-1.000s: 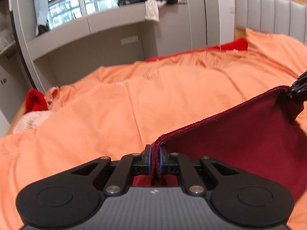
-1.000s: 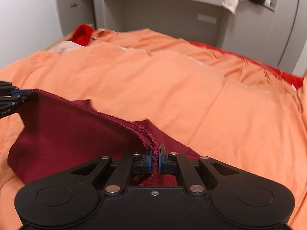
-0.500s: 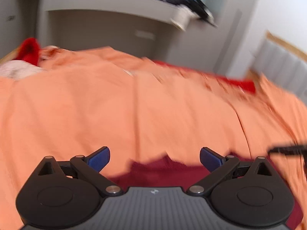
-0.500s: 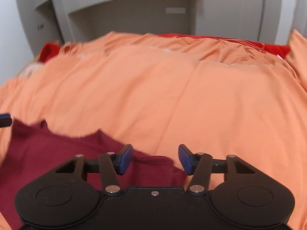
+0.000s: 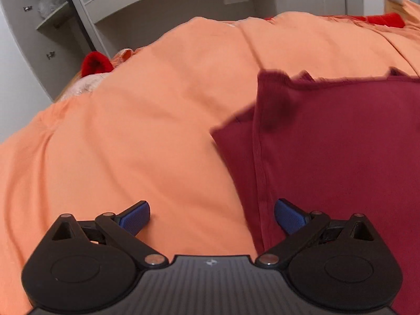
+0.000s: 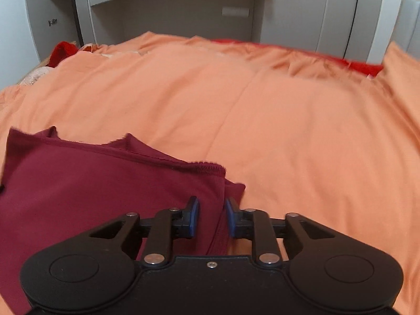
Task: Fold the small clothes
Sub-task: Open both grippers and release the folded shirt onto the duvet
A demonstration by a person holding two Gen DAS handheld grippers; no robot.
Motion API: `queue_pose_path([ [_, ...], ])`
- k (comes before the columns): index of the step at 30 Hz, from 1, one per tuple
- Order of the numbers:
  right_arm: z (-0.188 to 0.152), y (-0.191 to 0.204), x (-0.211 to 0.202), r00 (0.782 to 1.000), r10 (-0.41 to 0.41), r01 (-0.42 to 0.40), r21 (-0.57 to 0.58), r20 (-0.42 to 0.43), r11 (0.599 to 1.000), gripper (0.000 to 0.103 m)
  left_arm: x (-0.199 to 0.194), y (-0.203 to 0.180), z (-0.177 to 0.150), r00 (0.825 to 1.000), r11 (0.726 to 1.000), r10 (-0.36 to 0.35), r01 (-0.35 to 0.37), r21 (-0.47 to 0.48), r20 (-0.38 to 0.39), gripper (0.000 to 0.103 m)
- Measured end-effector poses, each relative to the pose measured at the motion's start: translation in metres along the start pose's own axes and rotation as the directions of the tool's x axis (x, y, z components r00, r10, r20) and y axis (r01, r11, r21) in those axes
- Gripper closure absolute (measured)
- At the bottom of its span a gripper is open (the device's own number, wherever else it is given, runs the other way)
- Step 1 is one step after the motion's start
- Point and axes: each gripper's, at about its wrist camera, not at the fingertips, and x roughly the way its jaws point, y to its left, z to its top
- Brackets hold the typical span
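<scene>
A dark maroon garment [image 5: 341, 157] lies flat on the orange bed sheet [image 5: 157, 131]. My left gripper [image 5: 212, 218] stands wide open, low over the sheet. The garment's hemmed left edge runs up between its fingers, close to the right blue pad [image 5: 288, 219], and nothing is gripped. In the right wrist view the same garment [image 6: 92, 183] fills the lower left. My right gripper [image 6: 212, 218] is over its right edge, and its jaws are closing with a fold of that edge between them. A small gap still shows at the pads.
Grey cupboards and shelves [image 6: 170, 8] stand behind the bed. A red item [image 5: 94, 63] and a pale cloth [image 5: 84, 86] lie at the far left corner. Red fabric [image 6: 365, 65] shows at the far right edge. Orange sheet [image 6: 302, 131] spreads beyond the garment.
Both grippers let go of the lifted maroon hem, and the garment dropped flat on the sheet. Both came down lower. The left opened wide; the right opened, then narrowed over the right edge.
</scene>
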Motion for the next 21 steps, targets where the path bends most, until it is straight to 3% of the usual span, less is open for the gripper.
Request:
queue_pose_path([
  [2, -0.014, 0.006, -0.031, 0.997, 0.062, -0.062, -0.01, 0.039, 0.998, 0.071, -0.021, 0.009, -0.007, 0.997, 0.996, -0.066, 0.068, -0.06, 0.033, 0.001],
  [4, -0.033, 0.013, -0.065, 0.992, 0.107, -0.106, -0.015, 0.067, 0.994, 0.037, -0.044, 0.02, -0.012, 0.977, 0.969, -0.203, 0.21, -0.133, 0.069, 0.001],
  [5, -0.044, 0.015, -0.081, 0.988, 0.127, -0.127, -0.006, 0.086, 0.992, 0.032, -0.055, 0.026, -0.018, 0.962, 0.949, -0.26, 0.271, -0.163, 0.083, 0.001],
  [7, -0.07, 0.019, -0.11, 0.984, 0.14, -0.14, -0.012, 0.112, 0.99, 0.033, -0.072, 0.038, -0.032, 0.935, 0.907, -0.343, 0.355, -0.228, 0.09, 0.001],
  [9, -0.096, 0.032, -0.132, 0.987, 0.084, -0.073, -0.084, 0.138, 0.994, 0.033, -0.082, 0.045, -0.051, 0.909, 0.865, -0.406, 0.416, -0.281, 0.096, 0.001],
  [11, -0.117, 0.044, -0.145, 0.988, 0.063, -0.043, -0.142, 0.141, 0.989, 0.033, -0.083, 0.051, -0.066, 0.894, 0.834, -0.44, 0.443, -0.327, 0.088, 0.001],
  [12, -0.127, 0.046, -0.149, 0.988, 0.089, -0.075, -0.116, 0.128, 0.99, 0.033, -0.083, 0.053, -0.073, 0.887, 0.82, -0.456, 0.452, -0.351, 0.078, 0.001],
  [15, -0.144, 0.038, -0.144, 0.977, 0.209, -0.211, 0.045, 0.05, 0.976, 0.037, -0.077, 0.068, -0.093, 0.889, 0.787, -0.456, 0.429, -0.444, 0.05, 0.001],
  [21, -0.151, 0.015, -0.132, 0.953, 0.297, -0.301, 0.245, 0.054, 0.921, 0.039, -0.054, 0.098, -0.099, 0.819, 0.577, -0.552, 0.51, -0.638, 0.155, 0.001],
])
